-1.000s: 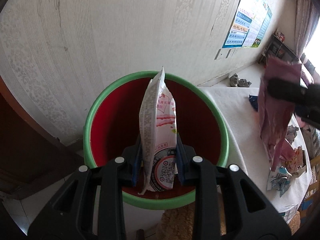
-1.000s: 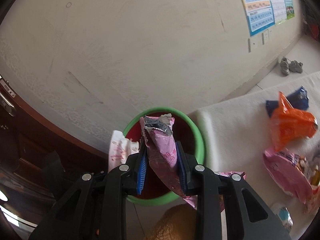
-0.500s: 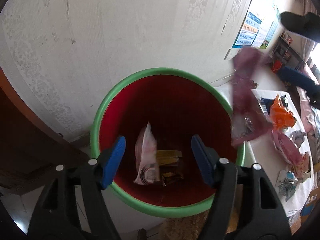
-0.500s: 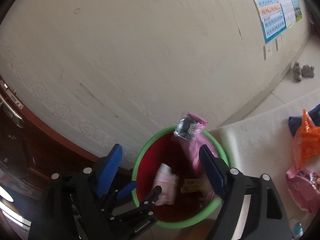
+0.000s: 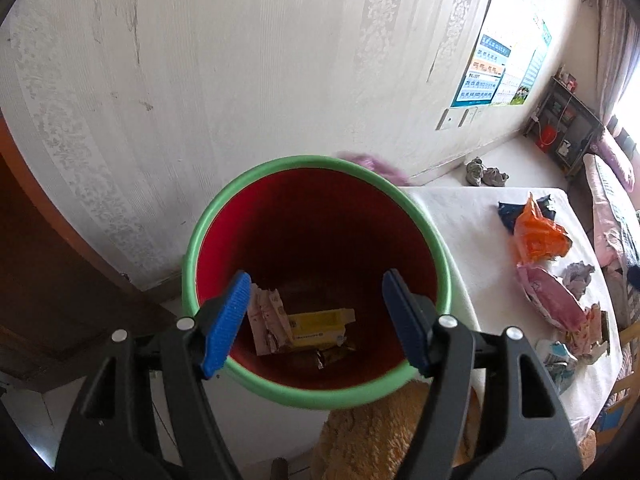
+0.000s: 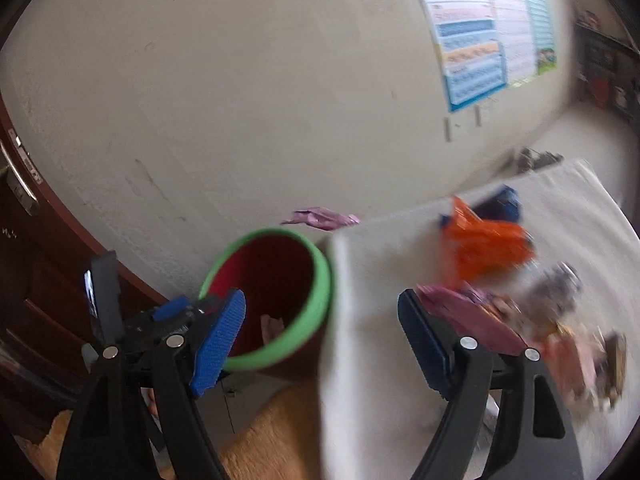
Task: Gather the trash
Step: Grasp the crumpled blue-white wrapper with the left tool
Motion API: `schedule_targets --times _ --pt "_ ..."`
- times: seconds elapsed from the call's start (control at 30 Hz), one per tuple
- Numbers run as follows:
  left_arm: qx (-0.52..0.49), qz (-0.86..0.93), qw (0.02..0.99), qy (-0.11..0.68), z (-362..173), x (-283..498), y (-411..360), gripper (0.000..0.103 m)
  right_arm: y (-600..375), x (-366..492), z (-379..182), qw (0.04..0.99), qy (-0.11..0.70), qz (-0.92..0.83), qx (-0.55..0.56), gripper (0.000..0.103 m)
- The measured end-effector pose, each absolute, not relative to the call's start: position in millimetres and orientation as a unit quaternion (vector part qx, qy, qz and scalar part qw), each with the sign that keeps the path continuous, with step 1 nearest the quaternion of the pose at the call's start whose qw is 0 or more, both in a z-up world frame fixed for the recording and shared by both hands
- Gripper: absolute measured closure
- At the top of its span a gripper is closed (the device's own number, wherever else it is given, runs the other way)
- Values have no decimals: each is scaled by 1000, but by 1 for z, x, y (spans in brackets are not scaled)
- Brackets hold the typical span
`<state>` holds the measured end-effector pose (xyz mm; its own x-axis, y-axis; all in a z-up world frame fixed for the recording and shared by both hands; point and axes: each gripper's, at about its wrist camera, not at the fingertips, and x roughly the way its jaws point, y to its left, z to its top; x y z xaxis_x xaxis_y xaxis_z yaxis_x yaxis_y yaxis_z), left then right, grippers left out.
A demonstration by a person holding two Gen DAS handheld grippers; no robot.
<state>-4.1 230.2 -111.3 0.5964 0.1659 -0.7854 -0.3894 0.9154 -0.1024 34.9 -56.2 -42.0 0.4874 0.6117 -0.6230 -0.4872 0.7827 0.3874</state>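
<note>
A red bin with a green rim (image 5: pixel 208 216) (image 6: pixel 320 280) stands between the wall and the table. At its bottom lie a white-and-pink wrapper (image 5: pixel 266 320), a yellow box (image 5: pixel 320 326) and dark wrappers. My left gripper (image 5: pixel 316 278) hangs open and empty over the bin's near side, and it also shows in the right wrist view (image 6: pixel 172 312). A blurred pink wrapper (image 5: pixel 372 164) (image 6: pixel 320 216) is just beyond the bin's far rim, by the wall. My right gripper (image 6: pixel 320 300) is open and empty, over the table's left edge beside the bin.
The white-clothed table (image 5: pixel 460 216) (image 6: pixel 380 340) carries an orange bag (image 5: pixel 536 236) (image 6: pixel 484 248), a blue bag (image 5: pixel 512 208), a pink bag (image 5: pixel 548 300) (image 6: pixel 472 320), crumpled paper (image 5: pixel 578 276) and small wrappers. A brown door (image 6: pixel 36 280) is on the left. A tan fuzzy seat (image 5: pixel 380 432) lies below the bin.
Both grippers opened. The white-and-pink wrapper dropped from the left one into the bin. The pink wrapper left the right one and now sits past the far rim. The right gripper swung right towards the table.
</note>
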Motion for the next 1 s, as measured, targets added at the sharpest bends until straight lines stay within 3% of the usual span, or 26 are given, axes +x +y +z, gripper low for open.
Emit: schedule_targets --times 0.4,0.6,1.0 --pt "-102 63 912 392 -59 -19 152 32 -168 -12 -62 891 388 212 104 26" --pt "-76 28 914 397 -56 -21 102 32 -212 -24 -84 882 407 177 161 26" --pt "-44 -28 911 408 -62 -13 51 31 -220 -26 -95 878 424 158 158 26"
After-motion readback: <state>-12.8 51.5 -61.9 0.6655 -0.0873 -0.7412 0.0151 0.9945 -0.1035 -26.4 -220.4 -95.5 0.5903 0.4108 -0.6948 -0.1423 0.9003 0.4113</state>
